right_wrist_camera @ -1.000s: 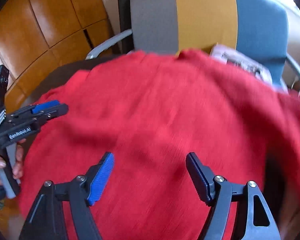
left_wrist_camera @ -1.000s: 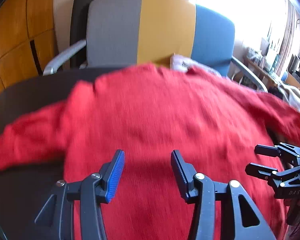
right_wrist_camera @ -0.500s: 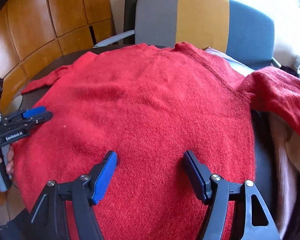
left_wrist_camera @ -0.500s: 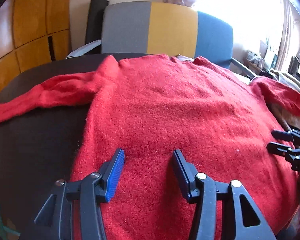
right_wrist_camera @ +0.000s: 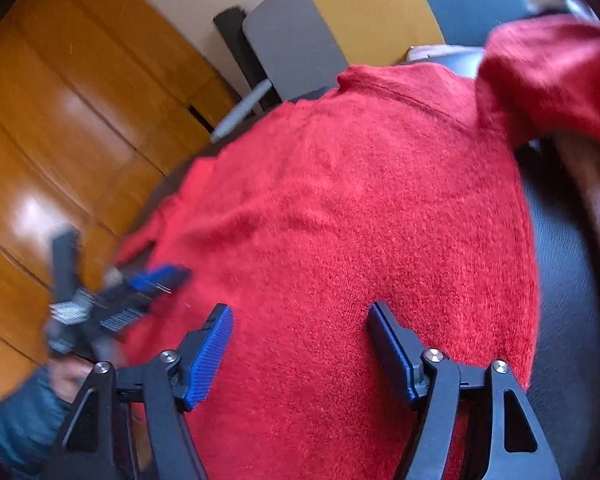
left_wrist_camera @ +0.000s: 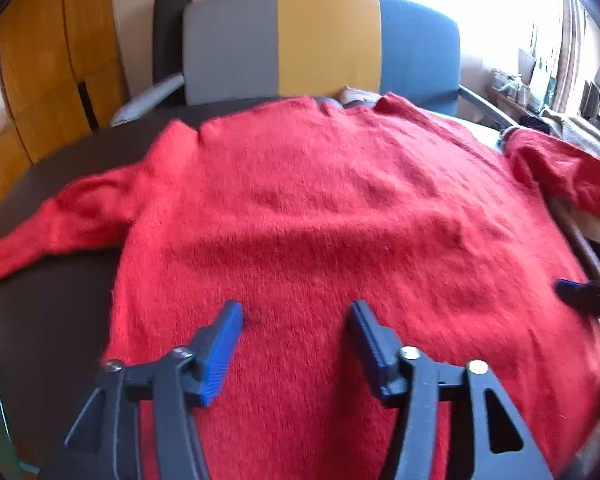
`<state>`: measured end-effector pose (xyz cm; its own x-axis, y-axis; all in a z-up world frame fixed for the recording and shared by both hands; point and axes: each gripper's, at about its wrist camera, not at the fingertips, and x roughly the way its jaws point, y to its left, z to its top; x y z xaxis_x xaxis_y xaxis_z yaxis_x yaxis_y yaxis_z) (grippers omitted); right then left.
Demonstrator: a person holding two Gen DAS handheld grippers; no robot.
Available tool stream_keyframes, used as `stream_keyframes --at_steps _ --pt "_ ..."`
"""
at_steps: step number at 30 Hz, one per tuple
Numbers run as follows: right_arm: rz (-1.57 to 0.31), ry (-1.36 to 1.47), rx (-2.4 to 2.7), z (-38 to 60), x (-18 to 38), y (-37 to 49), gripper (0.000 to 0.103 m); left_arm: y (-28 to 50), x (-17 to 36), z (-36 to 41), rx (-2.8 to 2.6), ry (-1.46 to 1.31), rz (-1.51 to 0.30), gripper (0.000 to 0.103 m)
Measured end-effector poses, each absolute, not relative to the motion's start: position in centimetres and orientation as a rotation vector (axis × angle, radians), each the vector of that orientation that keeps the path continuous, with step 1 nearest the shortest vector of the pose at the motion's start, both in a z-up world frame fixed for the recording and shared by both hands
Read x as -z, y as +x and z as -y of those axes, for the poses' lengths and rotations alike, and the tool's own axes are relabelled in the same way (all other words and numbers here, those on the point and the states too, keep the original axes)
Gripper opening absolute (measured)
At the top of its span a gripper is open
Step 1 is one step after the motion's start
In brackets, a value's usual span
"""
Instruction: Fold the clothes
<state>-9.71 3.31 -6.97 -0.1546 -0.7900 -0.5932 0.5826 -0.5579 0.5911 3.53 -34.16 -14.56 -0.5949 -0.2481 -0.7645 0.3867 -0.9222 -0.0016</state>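
Lying flat on the dark desk (left_wrist_camera: 52, 304), a fuzzy red sweater (left_wrist_camera: 340, 216) is spread with its neckline toward the grey, yellow and blue chair (left_wrist_camera: 320, 40). One sleeve (left_wrist_camera: 60, 220) stretches out to the left across the desk, while the other sleeve (left_wrist_camera: 564, 168) is bunched at the right edge. Both the left gripper (left_wrist_camera: 296, 320) and the right gripper (right_wrist_camera: 300, 320) hover over the hem with fingers spread apart, grasping nothing. Wooden panelling (right_wrist_camera: 60, 120) lines the wall on the left.
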Motion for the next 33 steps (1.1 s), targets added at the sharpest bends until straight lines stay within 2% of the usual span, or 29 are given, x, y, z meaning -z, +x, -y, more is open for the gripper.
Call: stream_keyframes --at_steps 2,4,8,13,17,20,28,31,33 --pt "0.323 1.116 1.864 -4.8 6.5 -9.5 0.077 3.5 14.7 34.6 2.509 1.159 -0.274 0.064" --pt "0.363 1.091 1.881 -6.5 5.9 -9.1 0.083 3.5 14.8 34.9 2.518 1.152 -0.287 0.064" --pt "0.486 0.985 2.022 -13.4 3.5 -9.3 0.09 3.6 14.9 34.7 2.521 1.137 -0.29 0.064" --pt "0.787 0.855 2.326 -25.6 1.3 -9.7 0.091 3.5 15.1 35.0 2.522 1.129 -0.311 0.064" --pt "1.025 0.788 2.51 -33.6 0.9 -8.7 0.077 3.6 15.0 34.6 2.518 1.127 -0.309 0.064" --pt "1.135 0.768 2.57 -36.8 1.3 -8.3 0.073 3.7 15.0 34.6 2.515 1.126 -0.309 0.065" --pt "1.202 0.728 2.618 -37.4 1.0 -10.5 0.055 3.7 14.9 34.5 2.505 1.128 -0.306 0.065" --pt "1.129 0.77 2.651 -36.9 0.7 -11.3 0.038 3.7 14.9 34.7 2.509 1.128 -0.305 0.065" --pt "1.081 0.812 2.669 -36.9 0.6 -11.9 0.015 3.8 14.9 34.7 2.512 1.124 -0.309 0.065"
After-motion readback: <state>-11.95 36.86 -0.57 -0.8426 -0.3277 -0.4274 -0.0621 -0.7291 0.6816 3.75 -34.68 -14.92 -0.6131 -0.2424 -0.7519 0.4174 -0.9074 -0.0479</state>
